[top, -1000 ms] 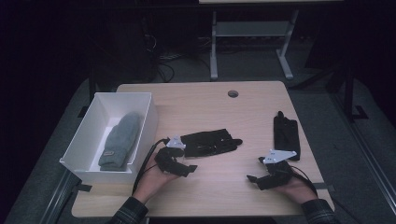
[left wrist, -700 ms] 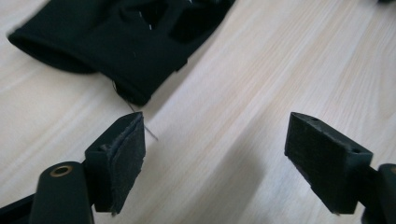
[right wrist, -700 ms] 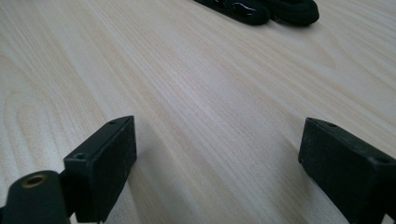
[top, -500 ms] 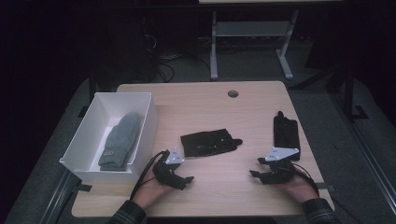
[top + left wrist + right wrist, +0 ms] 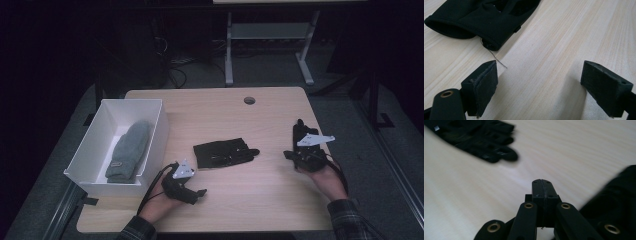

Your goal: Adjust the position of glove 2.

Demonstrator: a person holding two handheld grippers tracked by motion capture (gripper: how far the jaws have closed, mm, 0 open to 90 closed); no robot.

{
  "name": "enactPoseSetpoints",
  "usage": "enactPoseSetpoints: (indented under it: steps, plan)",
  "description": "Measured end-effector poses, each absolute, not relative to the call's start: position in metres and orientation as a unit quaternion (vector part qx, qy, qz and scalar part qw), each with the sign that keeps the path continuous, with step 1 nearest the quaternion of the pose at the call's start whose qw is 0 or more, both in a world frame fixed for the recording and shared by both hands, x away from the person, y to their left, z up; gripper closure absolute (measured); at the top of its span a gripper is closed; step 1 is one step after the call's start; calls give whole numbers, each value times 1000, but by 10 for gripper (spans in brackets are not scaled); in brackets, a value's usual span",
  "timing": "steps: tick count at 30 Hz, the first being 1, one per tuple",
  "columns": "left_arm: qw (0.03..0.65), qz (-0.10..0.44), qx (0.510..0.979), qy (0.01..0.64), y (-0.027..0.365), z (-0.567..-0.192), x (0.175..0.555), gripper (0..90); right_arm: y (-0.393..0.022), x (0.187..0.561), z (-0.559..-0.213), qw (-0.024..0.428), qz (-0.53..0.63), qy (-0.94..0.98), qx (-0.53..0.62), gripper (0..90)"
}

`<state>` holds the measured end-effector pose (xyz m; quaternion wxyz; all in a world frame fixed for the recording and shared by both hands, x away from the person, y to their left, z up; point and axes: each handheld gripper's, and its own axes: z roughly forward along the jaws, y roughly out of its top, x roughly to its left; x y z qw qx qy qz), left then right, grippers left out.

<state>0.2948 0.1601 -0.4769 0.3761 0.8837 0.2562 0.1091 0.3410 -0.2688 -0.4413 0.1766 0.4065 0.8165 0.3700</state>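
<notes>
Two black gloves lie on the table [image 5: 280,195]. The centre glove [image 5: 225,153] lies with its long axis left to right, cuff left, fingers right. The left gripper [image 5: 192,195], jaws wide and empty, sits just near-left of that cuff [image 5: 461,25] and is the nearer tool. The right gripper [image 5: 290,156] has just closed its jaws on nothing; they meet pad to pad. The second glove [image 5: 299,131] lies beside it at the right edge, running near to far. A grey mitten [image 5: 127,150] rests in the white box [image 5: 157,135].

Left tool [image 5: 196,192] sits low near the front edge, jaws spread wide with nothing between them. Right tool [image 5: 291,155] has just snapped shut, pads pressed together on nothing, forearm angled inward.
</notes>
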Motion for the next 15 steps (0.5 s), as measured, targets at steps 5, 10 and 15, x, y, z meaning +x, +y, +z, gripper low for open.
enactPoseSetpoints:
  steps: [5,10,15]
  plan:
    - [375,108,884,256,160,-477,295,136,-286,358,-440,188,364,806,427,900]
    - [375,108,884,256,160,-477,295,137,-301,370,-443,203,355,794,450,900]
    - [374,108,885,254,160,-477,295,136,-307,378,-458,201,327,798,465,900]
